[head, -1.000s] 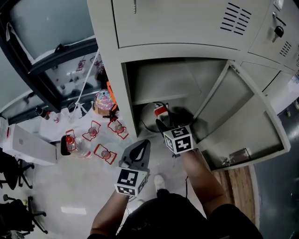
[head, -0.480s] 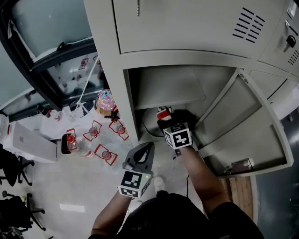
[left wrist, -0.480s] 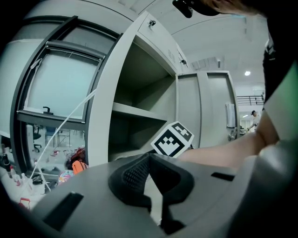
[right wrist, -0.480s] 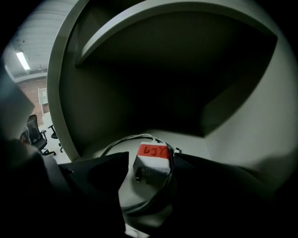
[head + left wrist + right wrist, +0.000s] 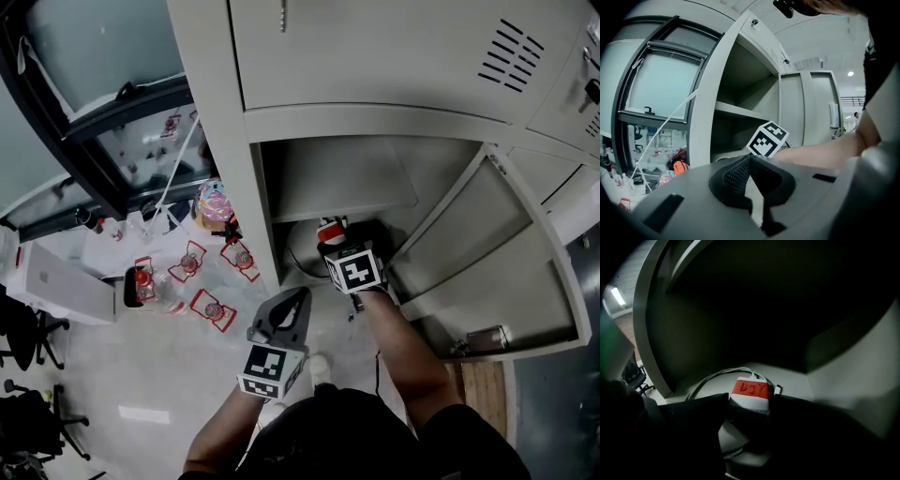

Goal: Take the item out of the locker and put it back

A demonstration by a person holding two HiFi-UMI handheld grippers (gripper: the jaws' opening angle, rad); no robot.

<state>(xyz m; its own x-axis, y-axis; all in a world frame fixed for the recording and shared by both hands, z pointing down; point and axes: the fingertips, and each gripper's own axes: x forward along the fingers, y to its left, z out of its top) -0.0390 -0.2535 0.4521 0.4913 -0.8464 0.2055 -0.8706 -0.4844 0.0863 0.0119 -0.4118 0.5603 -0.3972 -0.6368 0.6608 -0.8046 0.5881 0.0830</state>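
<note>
Red-topped charger (image 5: 750, 390) lies between the right gripper's (image 5: 751, 402) opening jaws, seemingly freed; withdraw straight back, clear of its cable (image 5: 710, 380). Left gripper (image 5: 751, 172) hangs clenched, empty.

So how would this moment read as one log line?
right gripper: jaws opening, charger between them, inside locker | left gripper: shut, empty, outside

Charger (image 5: 750, 391) on the locker floor (image 5: 797, 376) between the right gripper's (image 5: 751, 401) opening jaws, cable (image 5: 710, 379) looped behind and left of the jaws, shelf (image 5: 347, 183) above them, open door (image 5: 487, 253) to their right, left gripper (image 5: 284, 317) outside, further left.
</note>
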